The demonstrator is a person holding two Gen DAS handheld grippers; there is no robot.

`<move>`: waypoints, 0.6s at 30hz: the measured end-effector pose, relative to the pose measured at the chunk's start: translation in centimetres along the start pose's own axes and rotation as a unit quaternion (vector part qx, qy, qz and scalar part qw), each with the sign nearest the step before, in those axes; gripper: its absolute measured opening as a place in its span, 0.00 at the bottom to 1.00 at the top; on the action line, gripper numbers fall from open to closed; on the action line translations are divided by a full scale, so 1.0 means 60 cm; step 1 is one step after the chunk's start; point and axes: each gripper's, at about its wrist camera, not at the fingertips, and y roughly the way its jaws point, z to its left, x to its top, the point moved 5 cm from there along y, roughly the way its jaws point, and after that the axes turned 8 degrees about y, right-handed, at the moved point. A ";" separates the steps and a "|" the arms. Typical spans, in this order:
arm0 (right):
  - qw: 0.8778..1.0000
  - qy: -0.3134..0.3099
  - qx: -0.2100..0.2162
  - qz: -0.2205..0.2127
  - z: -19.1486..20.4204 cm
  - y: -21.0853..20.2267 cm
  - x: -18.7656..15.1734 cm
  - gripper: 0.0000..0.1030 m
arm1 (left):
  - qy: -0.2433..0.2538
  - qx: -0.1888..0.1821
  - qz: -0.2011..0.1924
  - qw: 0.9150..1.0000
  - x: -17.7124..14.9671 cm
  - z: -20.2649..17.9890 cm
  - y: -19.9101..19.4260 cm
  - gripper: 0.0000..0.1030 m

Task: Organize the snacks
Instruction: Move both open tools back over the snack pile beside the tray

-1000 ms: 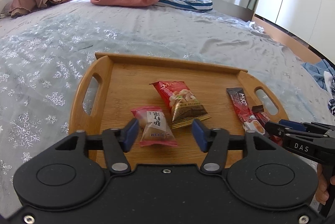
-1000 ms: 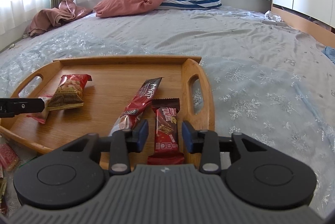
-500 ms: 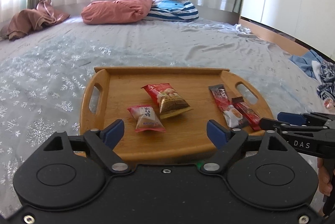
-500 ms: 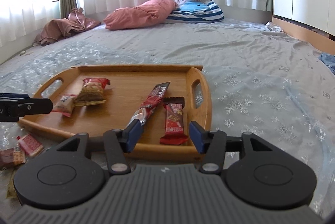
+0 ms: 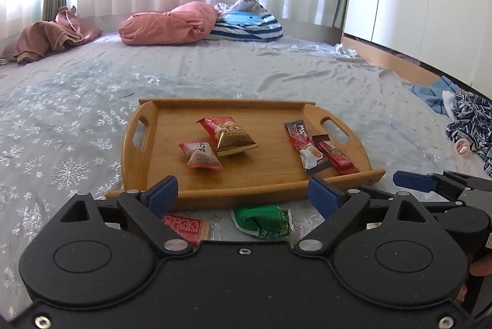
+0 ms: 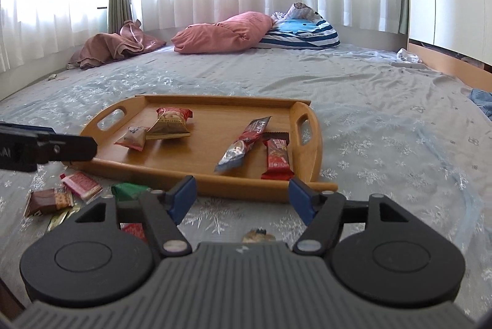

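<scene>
So four snacks are already parked on the wooden tray (image 5: 140, 163), which is set on the bed (image 5: 61, 101): a small pink pack (image 5: 201, 156) and a red-and-gold pack (image 5: 229, 136) sit touching each other toward the left, and a long coffee stick (image 5: 304, 148) with a red bar (image 5: 333, 155) just beside it lies near the right handle. Both tools are held back at the near side of the tray, and nothing is being carried. The left gripper (image 5: 243, 195) is spread wide and empty, and the right gripper (image 6: 243, 198) is likewise released with nothing between its fingers. So it looks like the step in hand is the gap between drop-offs, with the next pickup being lined up. What's left is loose on the bed in front of the tray's near edge: a green pack (image 5: 261, 219) and a red-and-white pack (image 5: 184, 226) are seen right under the left gripper, and in the right wrist view a brown pack (image 6: 49, 201) plus a couple more wrappers are scattered off to the near left. Probably the green pack gets taken next, since it's framed between the left fingers already. For that, the gripper would need to be dipped down to the sheet and closed across the wrapper's crinkly middle. The bedding is soft, so some fabric could get pinched along with it.
</scene>
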 end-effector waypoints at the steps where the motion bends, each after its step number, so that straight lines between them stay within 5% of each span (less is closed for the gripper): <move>1: 1.000 -0.001 -0.002 -0.002 0.000 -0.004 -0.002 0.77 | -0.001 0.001 0.000 1.000 -0.002 0.001 -0.005 0.89; 6: 1.000 -0.004 -0.003 -0.006 0.000 -0.022 -0.015 0.79 | -0.045 -0.001 0.020 0.999 -0.025 0.013 -0.016 0.89; 18: 1.000 -0.011 0.005 0.002 0.019 -0.048 -0.058 0.83 | -0.059 0.040 0.053 0.996 -0.081 0.024 -0.014 0.89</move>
